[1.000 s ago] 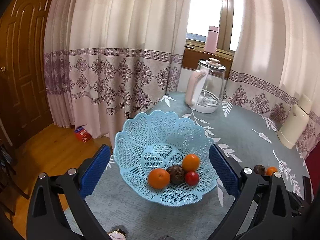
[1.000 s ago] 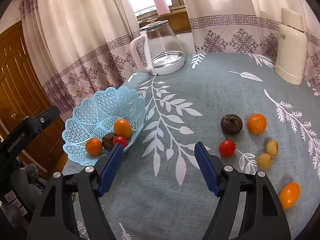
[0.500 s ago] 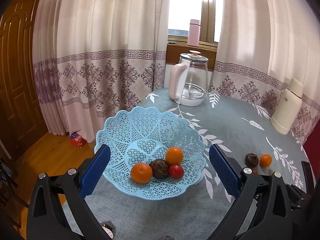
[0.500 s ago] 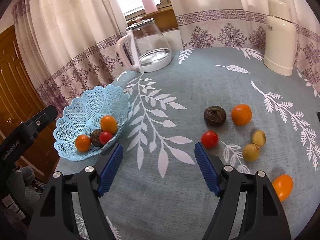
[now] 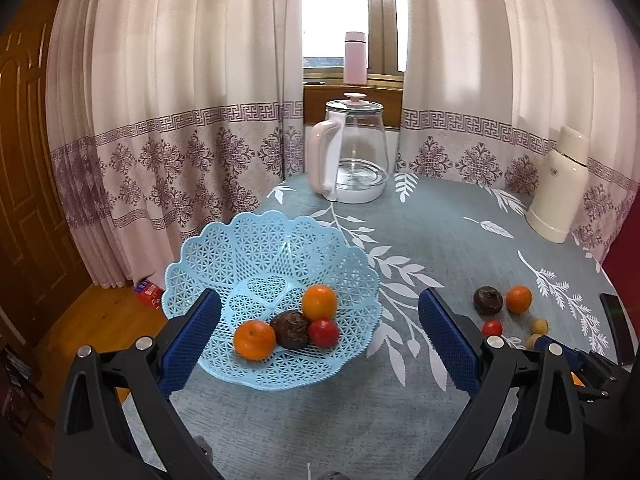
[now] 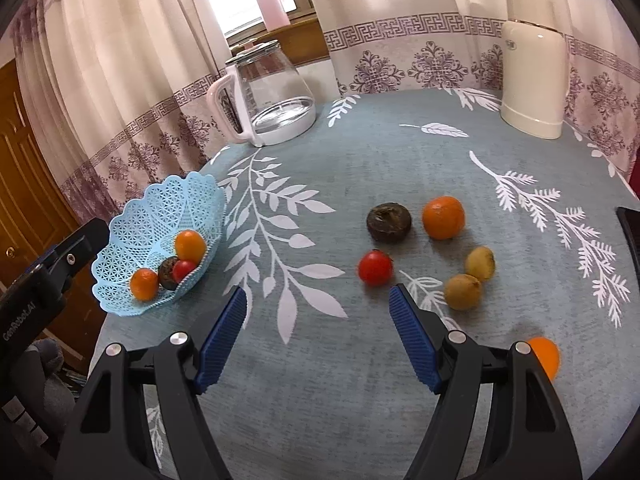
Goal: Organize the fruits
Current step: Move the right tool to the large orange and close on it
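Note:
A light blue lattice basket [image 5: 256,248] [image 6: 160,216] sits at the table's left edge. It holds two oranges [image 5: 255,339], a dark brown fruit [image 5: 291,329] and a red tomato [image 5: 323,332]. My left gripper [image 5: 318,342] hangs open in front of the basket, holding nothing. Loose on the cloth lie a red tomato [image 6: 375,267], a dark fruit [image 6: 388,222], an orange [image 6: 443,217], two yellowish fruits [image 6: 463,291] and an orange fruit [image 6: 546,356] partly behind a finger. My right gripper [image 6: 318,318] is open just short of the tomato.
A glass kettle with a pink handle [image 5: 348,152] [image 6: 264,96] stands at the back. A cream thermos [image 6: 534,64] stands back right. A dark phone [image 6: 630,232] lies at the right edge. Curtains hang behind; the table drops off left of the basket.
The left gripper has swung right, so the basket shifted left in its view and loose fruits appeared. The right gripper has moved toward the loose fruits. Both stayed open.

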Action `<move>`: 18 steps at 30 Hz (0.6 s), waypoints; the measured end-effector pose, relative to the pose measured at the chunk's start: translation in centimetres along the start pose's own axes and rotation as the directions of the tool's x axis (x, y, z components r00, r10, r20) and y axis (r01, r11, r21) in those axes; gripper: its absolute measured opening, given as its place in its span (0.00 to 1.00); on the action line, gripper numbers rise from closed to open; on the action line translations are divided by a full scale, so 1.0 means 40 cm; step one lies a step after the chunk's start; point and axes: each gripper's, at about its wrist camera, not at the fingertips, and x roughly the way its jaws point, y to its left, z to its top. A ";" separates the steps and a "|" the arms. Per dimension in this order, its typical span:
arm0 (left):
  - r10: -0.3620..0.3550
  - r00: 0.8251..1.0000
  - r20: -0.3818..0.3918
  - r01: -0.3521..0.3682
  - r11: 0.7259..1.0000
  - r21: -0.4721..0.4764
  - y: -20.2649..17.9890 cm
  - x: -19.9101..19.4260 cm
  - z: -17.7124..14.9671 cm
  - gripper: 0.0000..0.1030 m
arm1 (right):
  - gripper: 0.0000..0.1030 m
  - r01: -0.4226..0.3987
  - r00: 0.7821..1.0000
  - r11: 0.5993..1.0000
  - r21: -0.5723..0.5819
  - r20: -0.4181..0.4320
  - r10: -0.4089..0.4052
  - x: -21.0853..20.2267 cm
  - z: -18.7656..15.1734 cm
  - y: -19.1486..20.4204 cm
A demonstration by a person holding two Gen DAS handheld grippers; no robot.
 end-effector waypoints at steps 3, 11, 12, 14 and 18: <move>-0.007 1.000 -0.002 0.007 1.000 0.009 -0.012 0.000 -0.002 0.97 | 0.72 0.017 1.000 1.000 0.006 0.004 -0.017 -0.007 -0.005 -0.018; -0.019 1.000 -0.006 0.019 0.999 0.044 -0.041 -0.001 -0.010 0.97 | 0.72 0.086 0.996 0.996 -0.012 0.038 -0.085 -0.039 -0.014 -0.058; -0.020 1.000 -0.006 0.020 0.999 0.047 -0.044 -0.001 -0.011 0.97 | 0.72 0.101 0.994 0.995 -0.017 0.045 -0.100 -0.045 -0.017 -0.067; -0.021 1.000 -0.009 0.021 0.998 0.056 -0.052 0.000 -0.014 0.97 | 0.72 0.135 0.989 0.990 -0.029 0.059 -0.133 -0.059 -0.023 -0.086; -0.024 1.000 -0.016 0.025 0.998 0.063 -0.061 0.005 -0.018 0.97 | 0.72 0.207 0.977 0.978 -0.041 0.064 -0.204 -0.079 -0.043 -0.140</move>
